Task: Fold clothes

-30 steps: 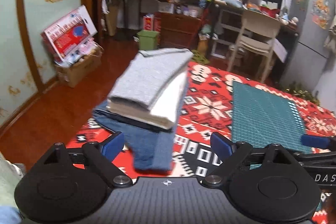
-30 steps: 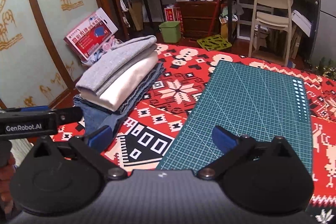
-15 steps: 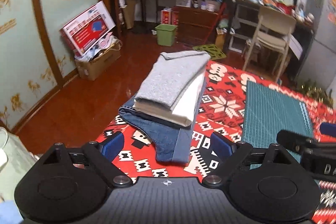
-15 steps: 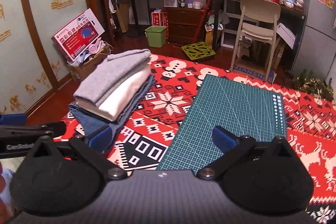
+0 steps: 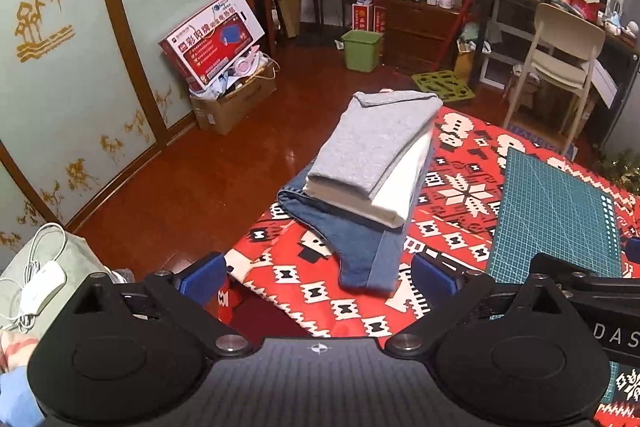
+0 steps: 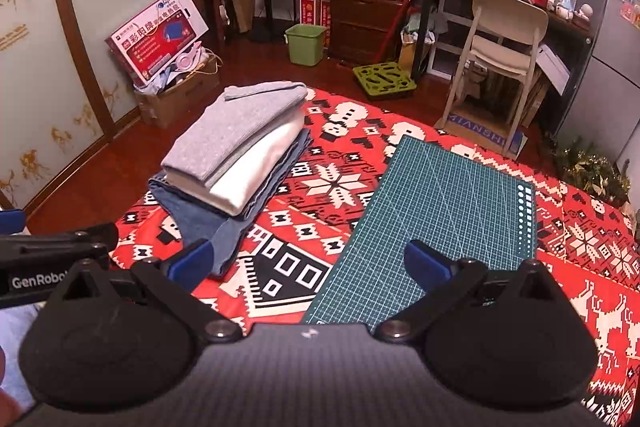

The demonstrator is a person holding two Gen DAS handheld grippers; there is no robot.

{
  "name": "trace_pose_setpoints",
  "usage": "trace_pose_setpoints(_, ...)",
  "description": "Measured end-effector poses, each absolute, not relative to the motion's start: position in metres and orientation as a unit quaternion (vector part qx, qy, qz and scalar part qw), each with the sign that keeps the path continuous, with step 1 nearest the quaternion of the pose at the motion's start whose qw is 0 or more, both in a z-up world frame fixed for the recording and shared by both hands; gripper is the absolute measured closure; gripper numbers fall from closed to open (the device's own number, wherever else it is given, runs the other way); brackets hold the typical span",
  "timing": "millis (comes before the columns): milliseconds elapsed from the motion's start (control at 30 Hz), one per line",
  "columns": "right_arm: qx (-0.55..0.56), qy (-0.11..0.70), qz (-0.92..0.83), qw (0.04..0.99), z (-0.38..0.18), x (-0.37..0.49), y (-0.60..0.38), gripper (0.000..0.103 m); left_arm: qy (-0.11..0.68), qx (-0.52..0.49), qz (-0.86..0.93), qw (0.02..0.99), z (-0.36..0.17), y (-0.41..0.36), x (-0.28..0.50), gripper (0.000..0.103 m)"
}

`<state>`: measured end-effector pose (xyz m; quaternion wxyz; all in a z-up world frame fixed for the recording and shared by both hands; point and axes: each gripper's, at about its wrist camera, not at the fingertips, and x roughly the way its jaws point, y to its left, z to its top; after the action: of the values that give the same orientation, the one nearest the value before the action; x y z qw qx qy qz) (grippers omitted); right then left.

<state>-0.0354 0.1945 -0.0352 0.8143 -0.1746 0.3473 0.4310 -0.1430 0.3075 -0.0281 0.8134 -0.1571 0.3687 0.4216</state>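
Observation:
A stack of folded clothes sits at the left end of the red patterned cloth (image 5: 452, 195) (image 6: 344, 183): a grey garment (image 5: 376, 143) (image 6: 232, 131) on top, a white one (image 5: 404, 187) (image 6: 260, 167) under it, and blue jeans (image 5: 360, 247) (image 6: 200, 215) at the bottom. My left gripper (image 5: 316, 275) hovers above and in front of the stack, its jaws opening, with nothing between them. My right gripper (image 6: 308, 263) hangs open and empty over the near edge of the green cutting mat (image 6: 452, 203) (image 5: 556, 211). In the right wrist view the left gripper's arm shows at the left edge.
Wooden floor (image 5: 192, 187) lies left of the table. A cardboard box with a red-and-white carton (image 5: 216, 39), a green bin (image 6: 306, 43), a beige chair (image 6: 500, 51) and cluttered desks stand beyond. A white charger with cable (image 5: 40, 287) lies at lower left.
Both grippers have risen and drawn back from the stack, so more of the floor and table shows. The left jaws stand a little wider. The clothes have not moved.

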Motion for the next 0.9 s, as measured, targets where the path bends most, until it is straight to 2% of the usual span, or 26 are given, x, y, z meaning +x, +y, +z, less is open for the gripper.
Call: trace_pose_setpoints(900, -0.188, 0.359, 0.436, 0.804, -0.0372, -0.0351, 0.2033, 0.001, 0.377, -0.167, 0.434, 0.801, -0.0282, 0.314, -0.1465, 0.003)
